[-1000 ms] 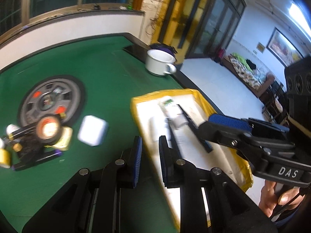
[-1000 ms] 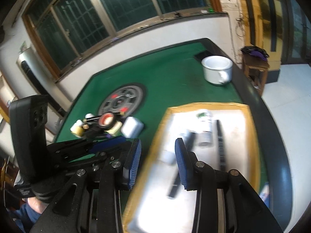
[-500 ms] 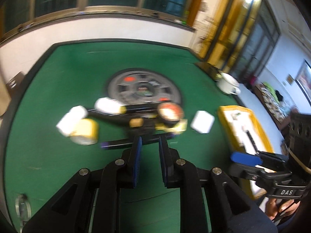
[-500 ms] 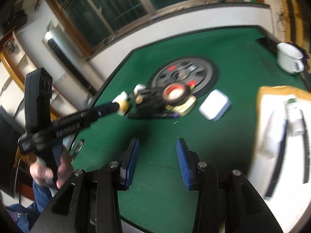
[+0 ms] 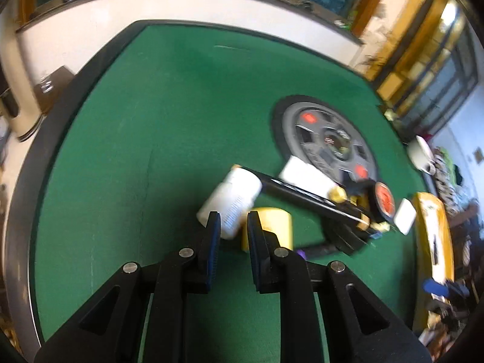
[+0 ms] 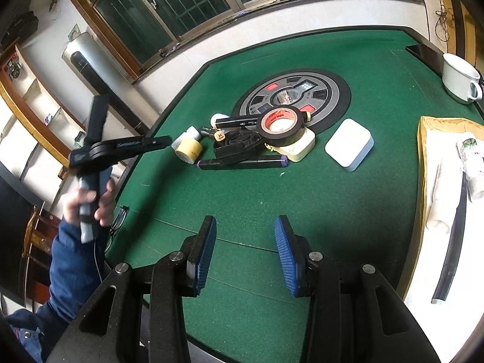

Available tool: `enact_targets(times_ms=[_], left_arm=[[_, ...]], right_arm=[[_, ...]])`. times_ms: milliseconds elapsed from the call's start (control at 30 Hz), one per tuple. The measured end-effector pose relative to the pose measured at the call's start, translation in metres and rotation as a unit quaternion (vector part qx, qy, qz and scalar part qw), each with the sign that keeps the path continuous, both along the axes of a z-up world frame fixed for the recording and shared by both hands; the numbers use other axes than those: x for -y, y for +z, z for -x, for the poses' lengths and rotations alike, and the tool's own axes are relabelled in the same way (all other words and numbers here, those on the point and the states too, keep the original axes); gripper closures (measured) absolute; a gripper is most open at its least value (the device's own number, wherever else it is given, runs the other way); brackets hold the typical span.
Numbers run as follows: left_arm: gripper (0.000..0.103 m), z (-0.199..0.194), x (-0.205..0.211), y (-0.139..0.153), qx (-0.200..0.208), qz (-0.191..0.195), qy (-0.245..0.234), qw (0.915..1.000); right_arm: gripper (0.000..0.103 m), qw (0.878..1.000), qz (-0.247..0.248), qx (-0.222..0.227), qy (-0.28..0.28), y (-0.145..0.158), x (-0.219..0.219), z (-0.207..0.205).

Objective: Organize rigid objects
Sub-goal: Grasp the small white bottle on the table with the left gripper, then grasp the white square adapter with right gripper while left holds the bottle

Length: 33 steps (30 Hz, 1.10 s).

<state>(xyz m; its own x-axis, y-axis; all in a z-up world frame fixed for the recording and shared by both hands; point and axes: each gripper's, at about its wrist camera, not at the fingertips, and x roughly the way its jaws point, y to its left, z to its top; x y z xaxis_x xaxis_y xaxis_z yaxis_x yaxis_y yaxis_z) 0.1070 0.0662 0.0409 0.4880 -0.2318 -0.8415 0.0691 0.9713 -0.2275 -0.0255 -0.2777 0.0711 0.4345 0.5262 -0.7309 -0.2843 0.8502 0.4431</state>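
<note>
Left tongs (image 5: 231,222) nearly closed, nothing between the pads, tips over the near end of the clutter on the green surface (image 5: 157,127), pointing at a white bottle (image 5: 231,199) lying on its side and a yellow tape roll (image 5: 273,225) just beside it; left view blurred. Right tongs (image 6: 245,243) partly open and empty, over bare felt, well short of the pile. In the right view the left tongs reach in from the left, held by a hand (image 6: 90,199) in a blue sleeve (image 6: 75,266), tip close to the same bottle and yellow roll. Pile sits at the near edge of a round grey centre disc (image 6: 292,95): black tape roll with red core (image 6: 279,125) resting on a cream box (image 6: 298,146), black marker (image 6: 239,124) behind it, purple-capped marker (image 6: 242,162) in front, dark clip-like item between them, can't tell what. White square box (image 6: 348,145) lies apart, to the right of the pile. Yellow-rimmed tray (image 6: 422,163) at the right edge holds a white tube, a labelled bottle and a black strip. White mug (image 6: 459,78) at the far right corner
</note>
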Motion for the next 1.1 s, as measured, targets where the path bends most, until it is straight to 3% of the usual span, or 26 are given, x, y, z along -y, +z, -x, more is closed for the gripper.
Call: enact_targets(times_ms=[167,300,433,500,567,667,767,867,1100], left_arm=[[0.081,-0.019,0.011,-0.007,-0.005,-0.035,-0.01,0.9993],[0.065,-0.032,0.021,-0.018,-0.019,-0.045,-0.04,0.998],[0.065,-0.034,0.033,-0.034,-0.027,-0.052,-0.046,0.9972],[0.067,-0.027,0.038,-0.035,-0.019,-0.064,-0.03,0.9973],[0.068,-0.013,0.036,-0.035,-0.015,-0.051,-0.009,0.9985],[0.068,0.005,0.042,-0.038,0.004,-0.064,0.009,0.9979],[0.068,0.009,0.052,-0.039,0.014,-0.091,0.002,0.9958],[0.068,0.01,0.051,-0.04,0.018,-0.077,-0.001,0.9969],[0.068,0.007,0.042,-0.038,0.019,-0.05,-0.001,0.9986]], right_arm=[[0.067,1.0,0.0,-0.002,-0.007,0.002,0.007,0.0],[0.066,1.0,0.001,-0.002,-0.014,0.004,0.011,-0.001],[0.066,1.0,0.005,-0.004,-0.026,0.006,0.017,-0.004],[0.066,0.999,0.011,-0.004,-0.035,0.009,0.022,-0.007],[0.066,0.999,0.016,-0.007,-0.048,0.013,0.029,-0.014],[0.053,0.997,0.024,-0.023,-0.073,0.014,0.039,-0.031],[0.05,0.993,0.015,-0.053,-0.108,0.008,0.052,-0.058],[0.05,0.987,0.0,-0.081,-0.139,0.0,0.059,-0.082],[0.051,0.974,0.04,-0.107,-0.197,-0.02,0.05,-0.113]])
